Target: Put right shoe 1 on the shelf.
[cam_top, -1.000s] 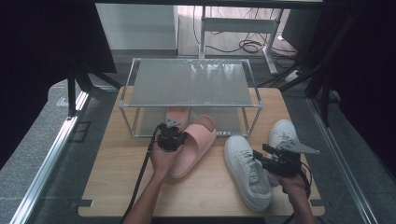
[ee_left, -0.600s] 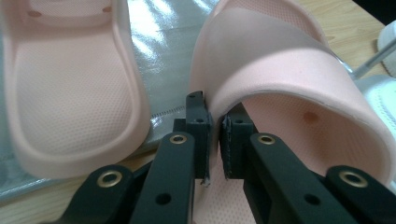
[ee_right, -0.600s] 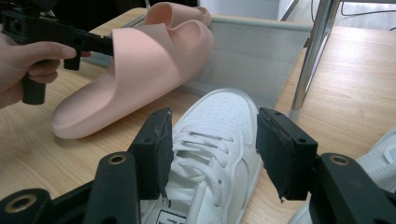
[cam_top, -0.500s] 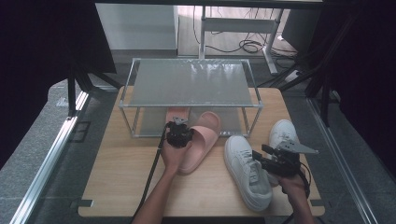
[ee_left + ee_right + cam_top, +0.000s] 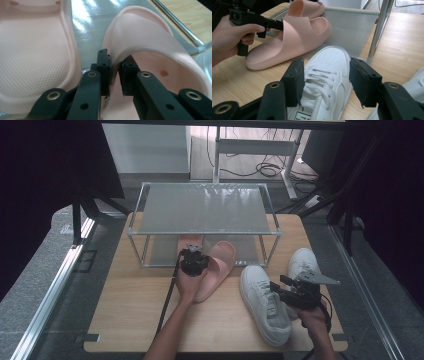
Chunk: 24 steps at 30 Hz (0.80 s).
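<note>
A: What sits on the worktop?

B: Mid-frame, a metal rack; one pink slipper lies on its lower shelf, another pink slide just in front, toe at the shelf's edge.

A: And the tongs?

B: The left tongs straddle that slide's strap edge, jaws just easing apart. Lower right, the right tongs gape, released, over a white sneaker.
</note>
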{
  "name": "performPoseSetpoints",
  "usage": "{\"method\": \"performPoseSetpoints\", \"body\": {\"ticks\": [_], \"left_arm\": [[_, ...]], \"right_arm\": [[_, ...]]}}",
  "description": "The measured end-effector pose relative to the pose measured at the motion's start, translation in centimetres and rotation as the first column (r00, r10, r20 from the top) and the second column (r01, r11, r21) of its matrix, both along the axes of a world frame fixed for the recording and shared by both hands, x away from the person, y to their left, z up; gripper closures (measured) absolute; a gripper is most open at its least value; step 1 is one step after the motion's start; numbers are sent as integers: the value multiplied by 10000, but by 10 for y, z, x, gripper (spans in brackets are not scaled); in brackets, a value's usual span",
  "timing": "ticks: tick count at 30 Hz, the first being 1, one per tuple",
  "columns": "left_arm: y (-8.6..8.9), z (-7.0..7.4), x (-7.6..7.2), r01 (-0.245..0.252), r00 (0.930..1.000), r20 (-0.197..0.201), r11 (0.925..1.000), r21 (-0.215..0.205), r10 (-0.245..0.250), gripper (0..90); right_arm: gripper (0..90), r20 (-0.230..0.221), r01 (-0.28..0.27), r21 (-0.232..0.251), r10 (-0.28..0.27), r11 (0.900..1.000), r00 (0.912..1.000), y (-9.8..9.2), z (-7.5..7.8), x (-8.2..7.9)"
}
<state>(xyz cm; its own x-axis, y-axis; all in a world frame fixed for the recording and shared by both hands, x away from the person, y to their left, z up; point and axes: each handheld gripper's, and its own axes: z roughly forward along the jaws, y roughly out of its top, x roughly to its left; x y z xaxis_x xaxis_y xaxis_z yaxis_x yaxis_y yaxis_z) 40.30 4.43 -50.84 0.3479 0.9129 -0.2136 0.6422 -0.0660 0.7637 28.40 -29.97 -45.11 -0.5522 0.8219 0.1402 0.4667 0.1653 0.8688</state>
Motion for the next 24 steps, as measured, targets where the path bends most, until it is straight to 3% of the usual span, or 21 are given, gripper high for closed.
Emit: {"method": "performPoseSetpoints", "body": {"ticks": [12,18,22,24], "left_arm": [[-1,0,10,-378,9991,183,9991,-211,382,837],[-2,-2,12,-318,9993,172,9993,-180,322,821],[-2,-1,11,-205,9996,206,9987,-469,214,772],[1,1,8,-186,9991,374,9983,-558,207,688]], "right_arm": [[468,-1,20,-11,-20,10000,10000,-1,0,0],[468,-16,10,-17,-10,10000,10000,-1,-1,0],[468,-10,15,-21,-15,10000,10000,-1,-1,0],[468,-6,20,-12,-20,10000,10000,-1,0,0]]}}
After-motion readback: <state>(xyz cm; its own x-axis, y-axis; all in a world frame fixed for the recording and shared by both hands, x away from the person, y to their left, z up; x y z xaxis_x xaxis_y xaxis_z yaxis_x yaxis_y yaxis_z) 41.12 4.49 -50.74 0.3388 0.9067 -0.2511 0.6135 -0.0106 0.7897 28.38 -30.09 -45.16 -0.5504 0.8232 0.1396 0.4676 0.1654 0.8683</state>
